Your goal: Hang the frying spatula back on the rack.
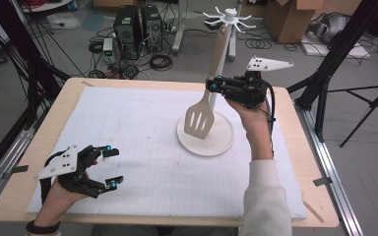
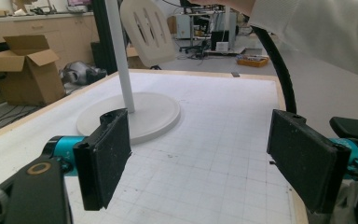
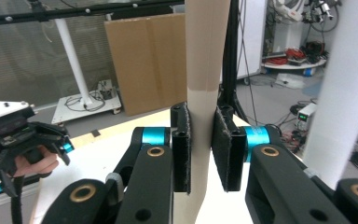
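Beige slotted plastic spatula [image 1: 203, 114] hangs blade-down above the round white base [image 1: 221, 142] of the utensil stand, near the table's far right corner. The right gripper [image 1: 215, 84] pinches its handle, probably to bring it to the white hooks [image 1: 229, 18]. The left gripper [image 1: 112, 167] rests near the front left corner, jaws spread, holding nothing.

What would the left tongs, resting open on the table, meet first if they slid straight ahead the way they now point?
Probably the round white base of the utensil stand, slightly left of centre in the left gripper view; white gridded mat lies between. The left tongs hold nothing. Depth is hard to judge.
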Motion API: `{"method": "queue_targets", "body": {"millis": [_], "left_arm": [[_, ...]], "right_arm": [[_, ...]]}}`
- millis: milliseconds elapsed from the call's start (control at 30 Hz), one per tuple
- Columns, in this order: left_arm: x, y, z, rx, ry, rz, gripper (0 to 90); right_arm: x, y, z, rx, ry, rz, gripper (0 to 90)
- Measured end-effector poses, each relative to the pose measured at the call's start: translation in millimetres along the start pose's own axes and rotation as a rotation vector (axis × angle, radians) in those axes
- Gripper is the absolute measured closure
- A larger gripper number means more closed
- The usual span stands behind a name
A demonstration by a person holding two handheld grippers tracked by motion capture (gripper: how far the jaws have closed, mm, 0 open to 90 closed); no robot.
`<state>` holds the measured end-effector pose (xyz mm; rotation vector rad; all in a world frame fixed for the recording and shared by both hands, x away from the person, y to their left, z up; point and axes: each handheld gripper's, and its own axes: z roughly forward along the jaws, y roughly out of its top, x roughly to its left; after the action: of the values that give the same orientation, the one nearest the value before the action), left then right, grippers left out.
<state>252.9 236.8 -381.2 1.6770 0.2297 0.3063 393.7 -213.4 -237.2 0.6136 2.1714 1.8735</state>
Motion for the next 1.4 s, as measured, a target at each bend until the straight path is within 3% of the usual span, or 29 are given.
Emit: {"method": "queue_targets", "body": {"millis": [267,533,867,1067,1233,1400], "left_arm": [[0.8,-1.6,0.8,0.001,-0.002,-0.004,21.9],[0.3,-1.6,0.4,0.002,-0.001,-0.005,21.9],[2.3,-1.6,-2.3,-0.003,0.013,-0.010,21.9],[2.7,-1.4,-5.3,-0.009,0.023,-0.013,21.9],[4.6,-2.9,-8.3,-0.007,0.033,-0.014,21.9],[7.0,-7.4,-7.8,-0.006,0.041,-0.021,21.8]], "right_arm": [[-8.6,-3.2,2.5,0.005,-0.014,0.017,78.4],[-6.7,-3.4,3.7,0.017,-0.057,-0.010,76.8],[2.4,-10.1,-13.4,0.030,-0.143,-0.055,50.1],[10.4,-30.6,-33.0,0.015,-0.177,-0.083,39.0],[23.1,-58.5,-46.8,0.003,-0.134,-0.096,33.1],[44.5,-92.2,-52.3,0.018,-0.078,-0.119,28.2]]}}
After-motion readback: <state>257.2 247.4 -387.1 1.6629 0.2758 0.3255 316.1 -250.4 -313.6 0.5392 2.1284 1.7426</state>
